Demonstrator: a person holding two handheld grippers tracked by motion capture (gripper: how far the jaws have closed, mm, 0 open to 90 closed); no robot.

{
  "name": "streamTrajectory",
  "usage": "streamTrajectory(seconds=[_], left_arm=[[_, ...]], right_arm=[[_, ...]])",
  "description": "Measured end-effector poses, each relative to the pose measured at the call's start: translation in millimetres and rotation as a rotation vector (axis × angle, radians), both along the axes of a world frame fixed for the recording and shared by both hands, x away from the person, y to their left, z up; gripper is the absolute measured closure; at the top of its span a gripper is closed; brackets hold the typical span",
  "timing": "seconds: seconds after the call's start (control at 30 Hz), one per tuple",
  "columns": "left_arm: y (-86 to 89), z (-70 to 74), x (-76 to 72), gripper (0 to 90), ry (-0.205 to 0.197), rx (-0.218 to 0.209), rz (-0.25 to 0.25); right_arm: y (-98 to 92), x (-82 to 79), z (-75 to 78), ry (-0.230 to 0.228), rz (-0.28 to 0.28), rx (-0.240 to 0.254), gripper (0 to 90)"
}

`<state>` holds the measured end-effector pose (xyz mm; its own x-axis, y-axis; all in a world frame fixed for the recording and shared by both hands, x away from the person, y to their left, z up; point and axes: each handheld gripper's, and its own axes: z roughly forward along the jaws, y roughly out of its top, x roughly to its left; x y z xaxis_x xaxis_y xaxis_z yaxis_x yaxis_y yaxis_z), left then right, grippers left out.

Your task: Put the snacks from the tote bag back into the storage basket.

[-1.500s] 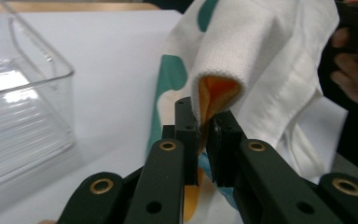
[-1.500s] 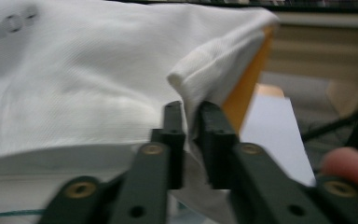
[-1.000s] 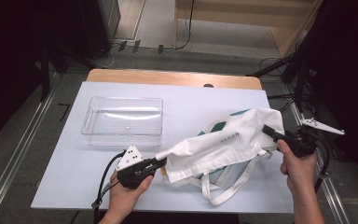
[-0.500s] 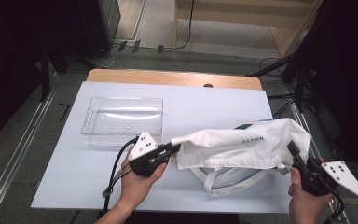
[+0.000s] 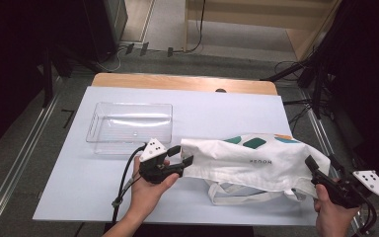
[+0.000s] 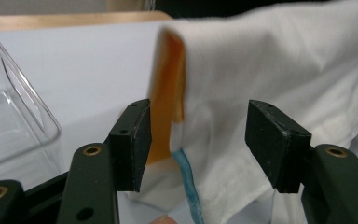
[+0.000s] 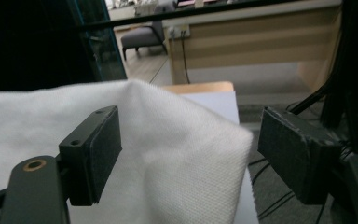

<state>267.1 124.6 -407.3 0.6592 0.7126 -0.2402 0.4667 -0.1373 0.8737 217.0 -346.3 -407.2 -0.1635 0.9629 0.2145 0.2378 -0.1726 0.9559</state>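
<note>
- Setting: an indoor recording lab or office workspace;
- Evidence: black curtains (image 5: 10, 59) flanking the table (image 5: 227, 106); floor cables (image 5: 197, 29); a wooden counter (image 7: 261, 42); a grey chair (image 7: 142, 37)

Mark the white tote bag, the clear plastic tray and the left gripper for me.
white tote bag (image 5: 256, 160): high view, middle of the cloth near the printed word.
clear plastic tray (image 5: 94, 122): high view, left rim.
left gripper (image 5: 183, 155): high view, midway between its fingertips, beside the bag's end.

White cloth tote bag (image 5: 256, 160) (coloured print), spread flat, table's right half
</note>
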Motion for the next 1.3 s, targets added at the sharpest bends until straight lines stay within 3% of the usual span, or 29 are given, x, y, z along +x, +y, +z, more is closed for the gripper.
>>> streamTrajectory(seconds=[0.07,0.1,0.13,0.2,0.23,0.27,0.3,0.33,0.4,0.43,0.5,0.53,0.57,0.63,0.67,0.7,0.77,0.8,0.87,0.97,1.0,1.03,1.07,1.17,1.2,1.23,1.27,1.3], left_arm=[[-5.6,-4.8,-2.0,42.7,0.008,0.006,-0.023],[-8.9,-5.5,-1.9,45.4,0.002,0.018,-0.017],[-11.8,-5.1,-1.3,46.6,-0.008,0.032,-0.004],[-14.9,-2.2,1.6,58.0,-0.019,0.034,0.017],[-17.3,2.0,6.1,70.0,-0.012,0.04,0.024],[-17.3,2.0,6.1,77.5,-0.012,0.04,0.024],[-19.6,5.3,9.4,77.5,-0.012,0.043,0.019],[-21.9,10.0,14.1,87.6,-0.02,0.038,0.009],[-22.9,13.3,18.3,88.3,-0.027,0.039,0.002],[-23.5,15.9,22.4,89.1,-0.03,0.035,-0.001],[-22.8,21.1,30.6,89.4,-0.02,0.011,0.0],[-19.5,29.2,40.0,89.4,0.005,-0.024,0.016],[-19.5,29.2,40.0,89.4,0.005,-0.024,0.016],[-17.4,43.7,53.1,89.5,-0.011,-0.051,0.037],[-17.4,43.7,53.1,89.5,-0.011,-0.051,0.037],[-17.5,53.2,62.0,89.5,-0.026,-0.06,0.046],[-18.2,57.9,66.1,89.6,-0.036,-0.059,0.046],[-17.7,65.9,73.9,89.5,-0.038,-0.071,0.043],[-16.7,68.6,80.2,89.5,-0.047,-0.056,0.048],[-14.3,63.7,86.2,89.5,-0.039,-0.035,0.067],[-11.6,53.0,92.6,89.3,-0.008,-0.013,0.087],[-11.6,53.0,92.6,89.1,-0.008,-0.013,0.087],[-8.6,39.5,97.4,87.9,0.032,-0.018,0.096],[-3.6,30.7,96.0,72.6,0.047,-0.034,0.112],[-0.5,28.0,93.4,66.1,0.044,-0.059,0.117],[3.1,26.0,88.1,66.1,0.041,-0.087,0.111],[6.2,24.3,78.9,58.4,0.018,-0.086,0.099],[6.2,24.3,78.9,57.0,0.018,-0.086,0.099]], right_arm=[[-0.4,2.2,-1.5,0.012,0.016,0.003,24.3],[-0.4,6.3,-5.4,0.047,0.068,0.007,28.0],[1.2,8.5,-8.2,0.071,0.076,-0.002,33.7],[2.1,10.2,-12.3,0.112,0.088,-0.025,54.3],[1.7,8.0,-13.2,0.109,0.102,-0.027,67.5],[1.7,7.2,-13.1,0.106,0.11,-0.027,72.8],[1.7,7.2,-13.1,0.106,0.11,-0.027,72.8],[6.8,4.5,-12.0,0.087,0.117,-0.056,82.9],[9.9,3.0,-11.4,0.076,0.114,-0.075,83.9],[19.1,-1.6,-9.0,0.045,0.11,-0.107,84.7],[21.7,-3.1,-8.5,0.036,0.107,-0.107,84.8],[28.1,-9.5,-6.8,0.015,0.104,-0.101,84.9],[28.1,-9.5,-6.8,0.015,0.104,-0.101,84.9],[34.5,-19.5,-3.4,-0.026,0.11,-0.081,84.9],[34.5,-19.5,-3.4,-0.026,0.11,-0.081,84.9],[41.1,-27.5,1.2,-0.066,0.109,-0.094,84.8],[43.1,-30.1,2.8,-0.077,0.108,-0.092,84.8],[46.9,-34.9,6.2,-0.108,0.103,-0.078,84.5],[49.9,-36.3,7.8,-0.112,0.1,-0.061,83.4],[53.0,-31.1,3.3,-0.08,0.104,-0.057,82.3],[56.7,-20.6,-6.9,-0.031,0.104,-0.069,79.8],[56.7,-20.6,-6.9,-0.031,0.104,-0.069,79.8],[58.6,-11.0,-16.4,0.007,0.103,-0.062,78.8],[58.9,-3.8,-21.1,0.008,0.1,-0.064,78.7],[58.3,-2.0,-21.2,-0.001,0.095,-0.068,78.6],[58.3,-2.0,-21.2,-0.001,0.095,-0.068,78.6],[56.1,2.4,-20.7,-0.005,0.09,-0.072,78.6],[54.8,4.0,-20.4,-0.013,0.089,-0.077,78.8]])
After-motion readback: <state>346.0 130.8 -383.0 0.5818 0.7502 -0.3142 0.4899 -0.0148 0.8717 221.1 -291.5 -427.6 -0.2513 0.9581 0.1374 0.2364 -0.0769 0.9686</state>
